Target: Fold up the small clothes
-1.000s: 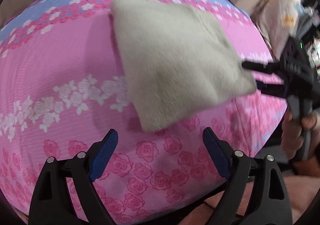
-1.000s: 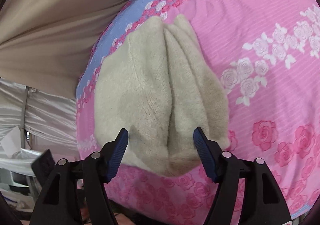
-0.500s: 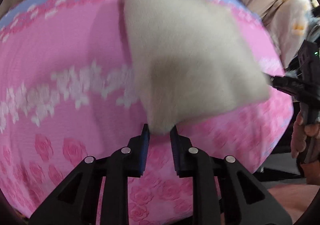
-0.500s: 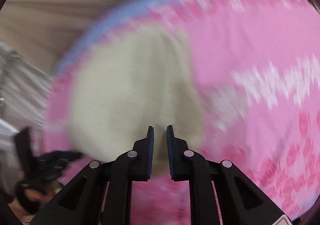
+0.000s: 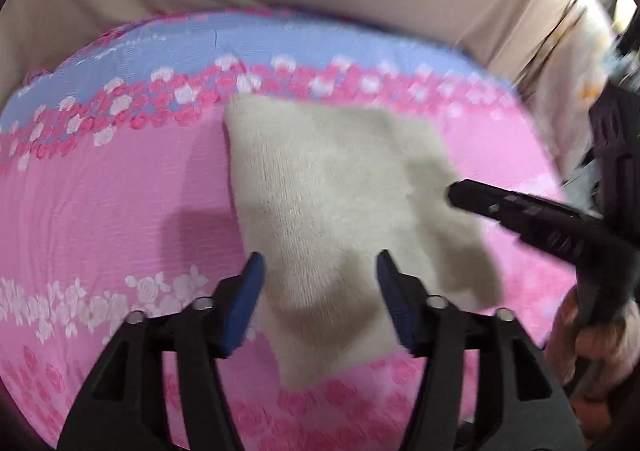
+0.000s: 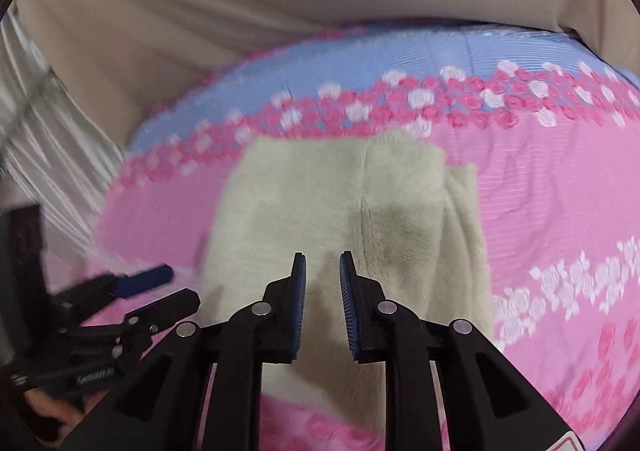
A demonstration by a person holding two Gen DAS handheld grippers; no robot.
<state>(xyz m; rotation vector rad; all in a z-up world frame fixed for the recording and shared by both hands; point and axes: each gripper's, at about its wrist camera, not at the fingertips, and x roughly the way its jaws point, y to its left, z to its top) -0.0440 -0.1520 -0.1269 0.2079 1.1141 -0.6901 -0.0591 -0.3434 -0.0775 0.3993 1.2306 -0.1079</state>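
A folded beige fleece garment (image 5: 344, 211) lies flat on the pink rose-patterned bedspread (image 5: 100, 219); it also shows in the right wrist view (image 6: 328, 211). My left gripper (image 5: 318, 283) is open, its jaws wide apart just above the garment's near edge, holding nothing. My right gripper (image 6: 323, 267) hovers over the garment's near edge with a narrow gap between its jaws and nothing in it. In the left wrist view the right gripper (image 5: 520, 211) reaches in from the right over the garment's right side. The left gripper (image 6: 132, 299) shows at the left in the right wrist view.
The bedspread (image 6: 540, 191) has a blue band (image 5: 240, 47) along its far edge. Beige fabric (image 6: 280, 11) rises behind it. Patterned cloth (image 5: 568, 63) lies at the far right. White pleated material (image 6: 48, 155) hangs off the bed's left side.
Both grippers were shut on the garment's near corners half a second ago; both have let go, the left opened wide, the right slightly. The garment now lies farther back on the bed.
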